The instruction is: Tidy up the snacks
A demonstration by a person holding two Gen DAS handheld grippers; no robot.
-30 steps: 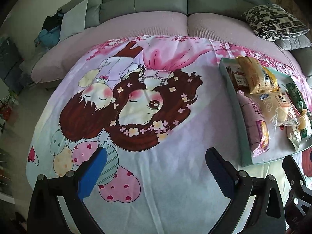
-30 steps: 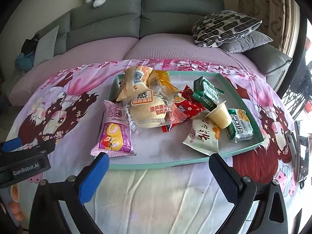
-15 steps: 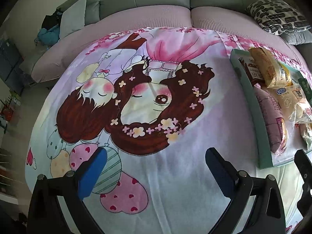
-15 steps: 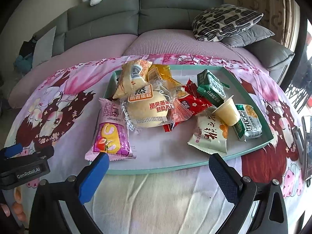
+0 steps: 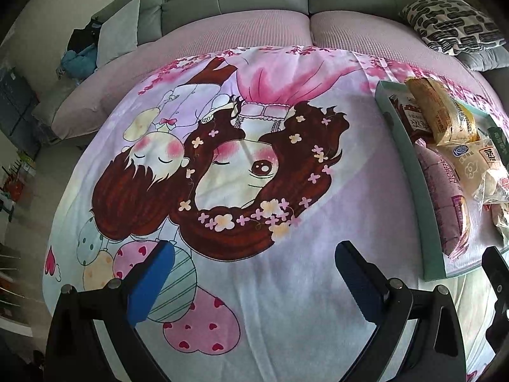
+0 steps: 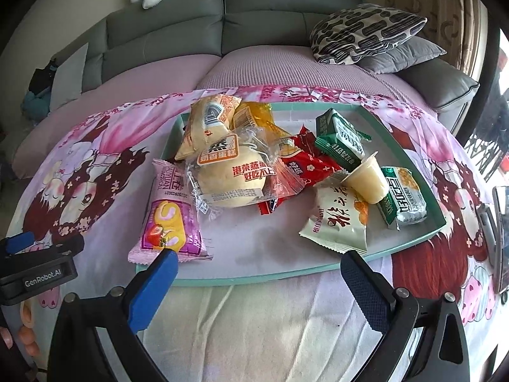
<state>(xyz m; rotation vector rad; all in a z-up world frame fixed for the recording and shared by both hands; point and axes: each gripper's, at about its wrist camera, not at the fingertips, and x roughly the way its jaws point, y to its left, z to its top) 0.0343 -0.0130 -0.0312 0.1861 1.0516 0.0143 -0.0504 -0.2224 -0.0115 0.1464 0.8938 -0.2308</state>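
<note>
From my left wrist view the tray (image 5: 401,146) runs off the right edge; a brown packet (image 5: 412,117) lies half buried under the bread packet (image 5: 442,111), label unreadable.

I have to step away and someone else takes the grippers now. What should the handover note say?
Left gripper: open, empty, over the bare cartoon cloth, left of the tray.
Right gripper: open, empty, at the tray's near edge.
Snacks: all piled on the tray. Pink roll pack at the near left, overhanging the rim; bun in the middle; pudding cup, white pack and green packs to the right.
Done: nothing sorted yet by the look of it.
Left: every snack. The pink roll pack lies closest to the right gripper.
</note>
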